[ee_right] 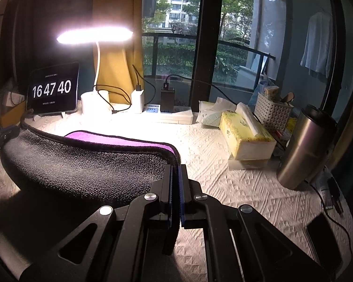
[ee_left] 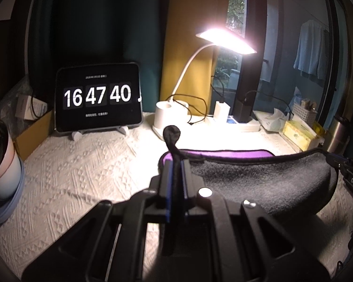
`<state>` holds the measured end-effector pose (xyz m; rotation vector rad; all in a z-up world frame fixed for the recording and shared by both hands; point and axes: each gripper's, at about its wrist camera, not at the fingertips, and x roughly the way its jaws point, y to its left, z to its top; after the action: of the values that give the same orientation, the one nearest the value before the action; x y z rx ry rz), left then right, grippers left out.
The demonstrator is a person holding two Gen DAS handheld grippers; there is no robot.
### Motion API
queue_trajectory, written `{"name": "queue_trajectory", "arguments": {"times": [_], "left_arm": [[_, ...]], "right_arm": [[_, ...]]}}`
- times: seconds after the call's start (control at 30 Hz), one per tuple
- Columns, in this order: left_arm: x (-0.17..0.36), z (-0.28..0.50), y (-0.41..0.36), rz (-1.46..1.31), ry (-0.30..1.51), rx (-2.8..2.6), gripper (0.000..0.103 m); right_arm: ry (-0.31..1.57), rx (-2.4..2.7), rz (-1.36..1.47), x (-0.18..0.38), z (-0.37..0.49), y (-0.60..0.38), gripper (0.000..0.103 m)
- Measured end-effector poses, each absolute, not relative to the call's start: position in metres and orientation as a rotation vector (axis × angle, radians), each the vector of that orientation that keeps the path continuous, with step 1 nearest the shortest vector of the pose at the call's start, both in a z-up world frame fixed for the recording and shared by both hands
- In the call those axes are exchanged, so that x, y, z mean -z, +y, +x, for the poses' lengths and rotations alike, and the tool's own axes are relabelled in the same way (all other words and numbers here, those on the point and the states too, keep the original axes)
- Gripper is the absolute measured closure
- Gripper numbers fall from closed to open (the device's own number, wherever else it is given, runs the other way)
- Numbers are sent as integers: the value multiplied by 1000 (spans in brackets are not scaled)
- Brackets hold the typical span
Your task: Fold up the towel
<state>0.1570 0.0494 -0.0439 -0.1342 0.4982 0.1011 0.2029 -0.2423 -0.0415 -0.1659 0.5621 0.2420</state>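
One towel [ee_right: 87, 166], black with a purple inner face. Two grippers, the left gripper [ee_left: 175, 164] and the right gripper [ee_right: 175, 171], each with two jaws. One lit desk lamp [ee_right: 94, 35]. One tablet clock [ee_left: 97, 99]. One power strip [ee_right: 174, 115] carrying two chargers, one white [ee_right: 137, 101] and one black [ee_right: 167, 99]. Two tissue packs, one yellow [ee_right: 244, 138] and one pale green [ee_right: 210, 116]. One white basket [ee_right: 271, 111]. One steel flask [ee_right: 306, 148]. One phone [ee_right: 323, 242], near right. One cardboard box [ee_left: 34, 136], far left.

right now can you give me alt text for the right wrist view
The right hand-held gripper is shut on one corner of a black towel with a purple inner side, lifted and sagging above a white textured tablecloth. Behind it are a lit desk lamp, a tablet clock reading 16 47 40, a tissue box and a steel flask.
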Motion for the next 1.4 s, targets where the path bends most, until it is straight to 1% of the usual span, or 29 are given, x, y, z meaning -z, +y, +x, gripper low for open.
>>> {"name": "queue_trajectory", "arguments": {"times": [1.4], "left_arm": [[57, 246, 66, -125, 482, -103, 96]], "right_arm": [[523, -263, -183, 49, 283, -228, 98]]}}
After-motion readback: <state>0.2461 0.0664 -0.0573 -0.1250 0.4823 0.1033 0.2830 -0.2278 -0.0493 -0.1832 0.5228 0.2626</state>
